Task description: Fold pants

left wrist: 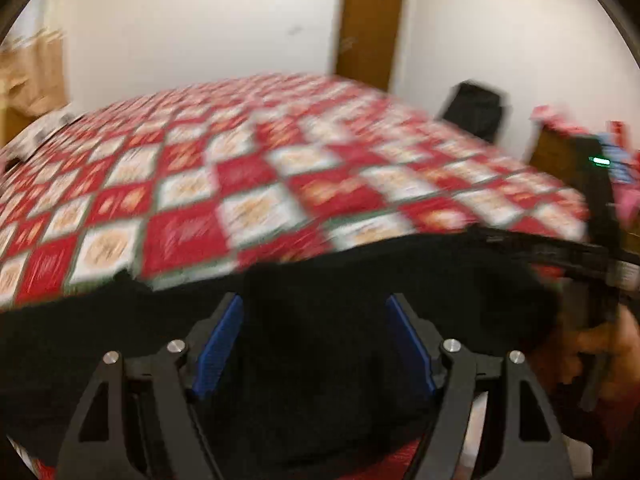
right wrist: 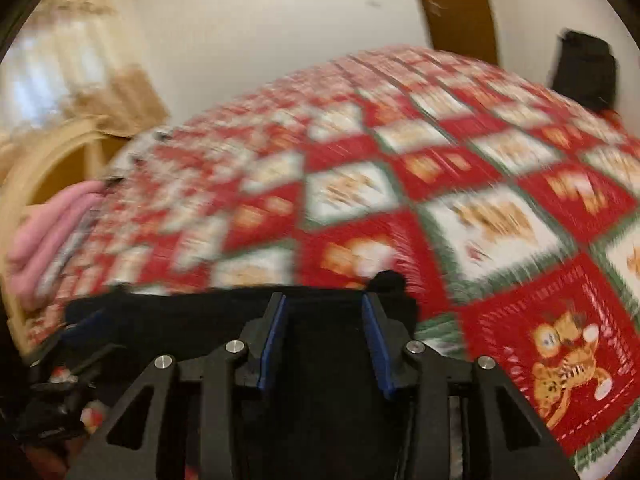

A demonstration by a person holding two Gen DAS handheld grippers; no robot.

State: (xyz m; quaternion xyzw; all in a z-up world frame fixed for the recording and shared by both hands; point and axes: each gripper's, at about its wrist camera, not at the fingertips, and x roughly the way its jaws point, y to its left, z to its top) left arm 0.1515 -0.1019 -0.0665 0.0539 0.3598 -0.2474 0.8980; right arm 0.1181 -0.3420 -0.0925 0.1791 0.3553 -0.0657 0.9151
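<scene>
Black pants [left wrist: 320, 280] lie at the near edge of a bed with a red and white checked quilt [left wrist: 240, 184]. My left gripper [left wrist: 316, 308] is open, its blue-padded fingers spread over the black cloth without closing on it. In the right wrist view the pants [right wrist: 200, 312] also lie under my right gripper [right wrist: 325, 304], which is open with the cloth between its fingers. The right gripper and the hand holding it show at the right edge of the left wrist view [left wrist: 600, 272]. Both views are blurred by motion.
The quilt [right wrist: 400, 200] covers the whole bed. A black bag [left wrist: 476, 108] stands by the white wall beyond the bed, near a brown door [left wrist: 372, 24]. Pink cloth [right wrist: 52, 232] lies at the bed's left side. A wooden piece with red items [left wrist: 560, 148] stands at the right.
</scene>
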